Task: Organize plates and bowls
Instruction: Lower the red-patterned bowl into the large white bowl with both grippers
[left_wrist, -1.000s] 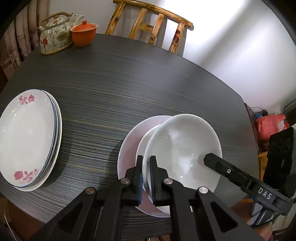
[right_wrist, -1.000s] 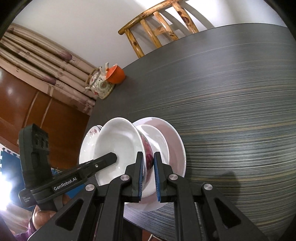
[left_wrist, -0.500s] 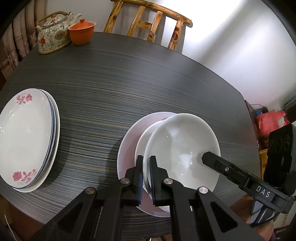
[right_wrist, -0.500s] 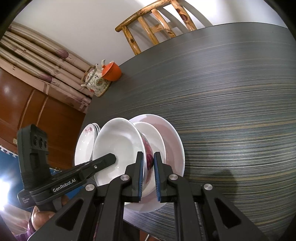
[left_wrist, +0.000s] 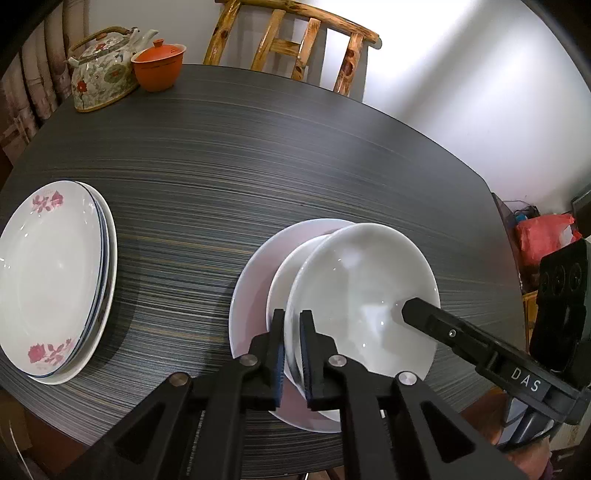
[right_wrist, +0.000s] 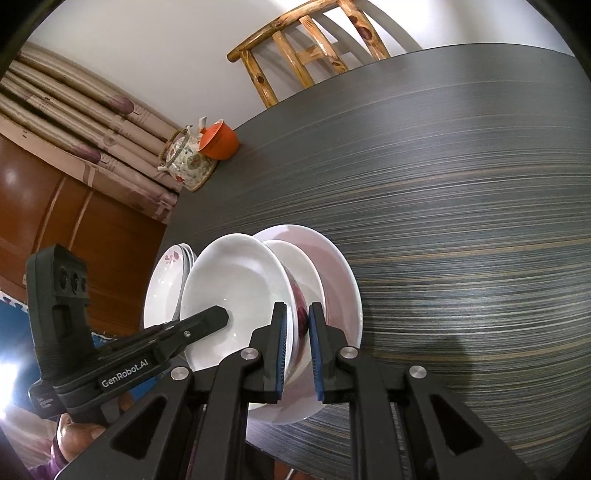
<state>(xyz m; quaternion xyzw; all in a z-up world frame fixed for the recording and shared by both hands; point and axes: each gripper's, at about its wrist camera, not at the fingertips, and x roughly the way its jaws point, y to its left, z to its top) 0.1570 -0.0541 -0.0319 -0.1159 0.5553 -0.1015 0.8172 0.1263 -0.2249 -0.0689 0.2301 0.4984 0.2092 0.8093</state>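
A large white bowl (left_wrist: 362, 288) (right_wrist: 236, 288) sits tilted on a smaller white bowl (left_wrist: 284, 273), which rests on a pale pink plate (left_wrist: 251, 295) (right_wrist: 336, 266). My left gripper (left_wrist: 291, 332) has the big bowl's near rim between its pads, and its jaws are opening slightly. My right gripper (right_wrist: 297, 325) is shut on the opposite rim, one pad inside the bowl and one on its red-patterned outside. In each wrist view, one finger of the other gripper reaches into the bowl.
A stack of rose-patterned plates (left_wrist: 51, 273) (right_wrist: 162, 280) lies on the left of the dark striped table (left_wrist: 258, 147). A flowered teapot (left_wrist: 99, 81) and an orange lidded cup (left_wrist: 159, 70) stand at the far edge. A wooden chair (left_wrist: 295, 40) is behind the table.
The bowl and both grippers stay where they were; only the views have drifted slightly.
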